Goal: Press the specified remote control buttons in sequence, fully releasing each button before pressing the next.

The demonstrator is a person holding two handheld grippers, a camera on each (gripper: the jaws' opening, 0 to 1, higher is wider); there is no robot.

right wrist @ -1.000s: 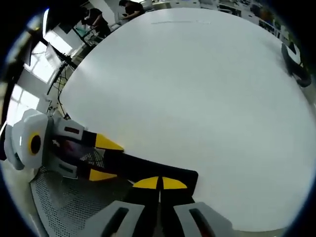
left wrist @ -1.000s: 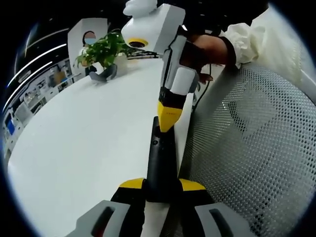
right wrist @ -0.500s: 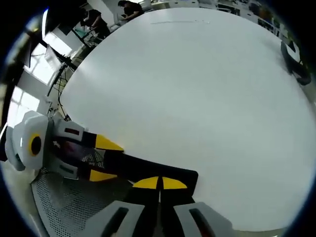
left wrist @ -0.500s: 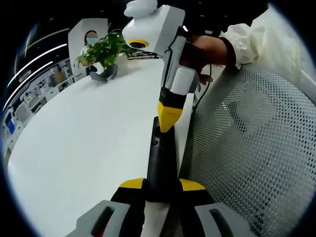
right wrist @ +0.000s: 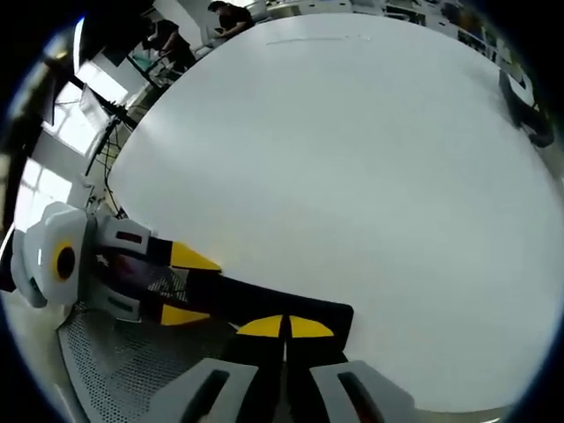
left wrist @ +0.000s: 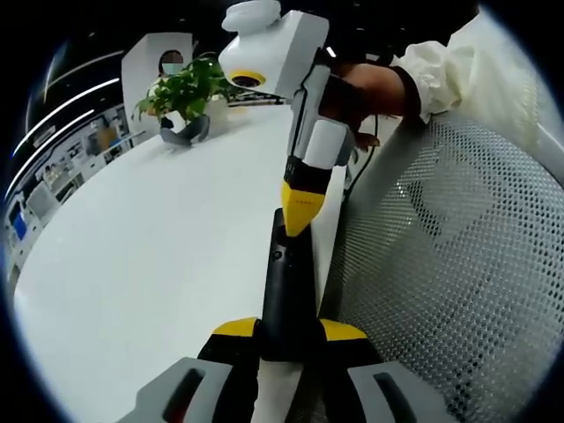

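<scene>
Now we see the black remote control (left wrist: 287, 291) held at its near end between the two yellow-tipped jaws of the left gripper (left wrist: 287, 331), which are closed narrow on its sides. It lies along the edge of the white table (left wrist: 150, 256), pointing away from this gripper. At its far end the right gripper (left wrist: 301, 211) comes down from above, and its yellow tips are together and touch the top face of the remote; we cannot tell if a button is pressed. A hand (left wrist: 366, 88) in a white sleeve holds this gripper.

From the right gripper view, the right gripper (right wrist: 284, 328) has its jaws closed with no gap, resting on the remote control (right wrist: 256, 304). The left gripper (right wrist: 181, 284) comes in from the left and clamps the other end of the remote. The table (right wrist: 352, 159) is wide and white.

A green plant (left wrist: 185, 88) stands far on the table, and a white mesh surface (left wrist: 441, 291) is beside the table edge.
</scene>
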